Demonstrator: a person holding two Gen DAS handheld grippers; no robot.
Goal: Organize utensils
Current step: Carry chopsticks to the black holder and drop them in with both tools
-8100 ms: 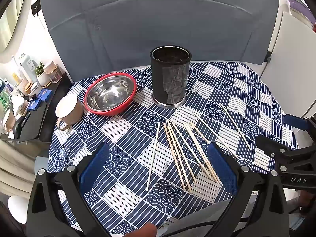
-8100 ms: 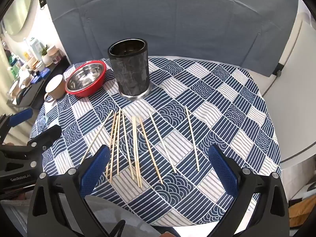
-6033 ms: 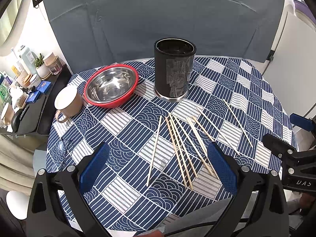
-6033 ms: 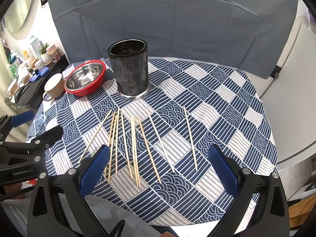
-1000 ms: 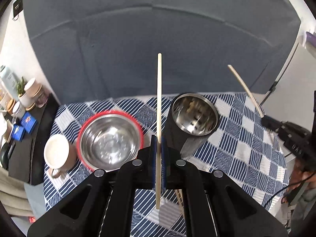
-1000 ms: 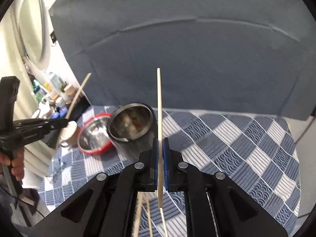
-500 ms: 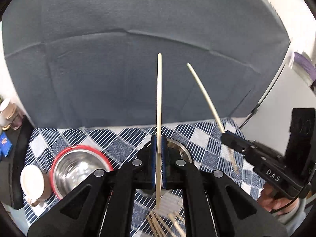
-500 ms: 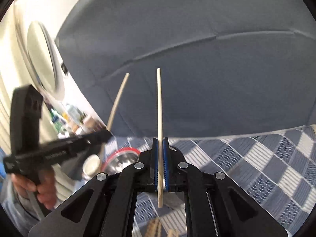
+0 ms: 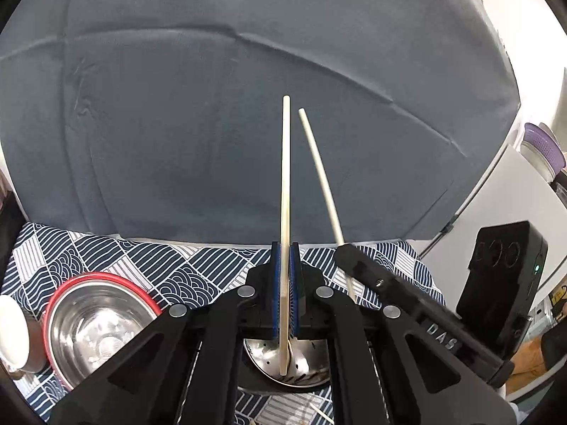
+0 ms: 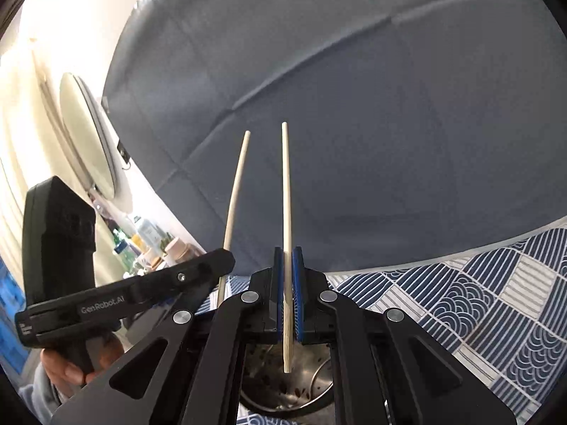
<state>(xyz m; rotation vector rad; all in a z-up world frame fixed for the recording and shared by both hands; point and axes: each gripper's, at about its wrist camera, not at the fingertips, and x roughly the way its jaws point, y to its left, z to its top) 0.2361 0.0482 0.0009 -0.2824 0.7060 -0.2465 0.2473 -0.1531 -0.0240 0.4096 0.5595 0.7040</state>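
Observation:
My left gripper [image 9: 285,297] is shut on a wooden chopstick [image 9: 285,184] held upright. Its lower tip hangs over the open mouth of the black utensil holder [image 9: 301,364], whose perforated steel bottom shows below the jaws. My right gripper [image 10: 287,301] is shut on another upright chopstick [image 10: 286,194], its lower tip also over the holder [image 10: 294,379]. In the left wrist view the right gripper [image 9: 407,315] and its chopstick [image 9: 320,180] stand close on the right. In the right wrist view the left gripper [image 10: 141,294] and its chopstick [image 10: 234,198] stand close on the left.
A steel bowl with a red rim [image 9: 92,322] sits left of the holder, with a beige cup [image 9: 10,333] beyond it. The blue-and-white patterned tablecloth [image 10: 478,304] covers the table. A grey backdrop [image 9: 212,124] hangs behind. A cluttered shelf [image 10: 149,244] stands at the far left.
Both grippers have come closer together over the holder, and the views have tilted further up. Each still grips its chopstick upright; the holder's mouth now lies directly beneath both.

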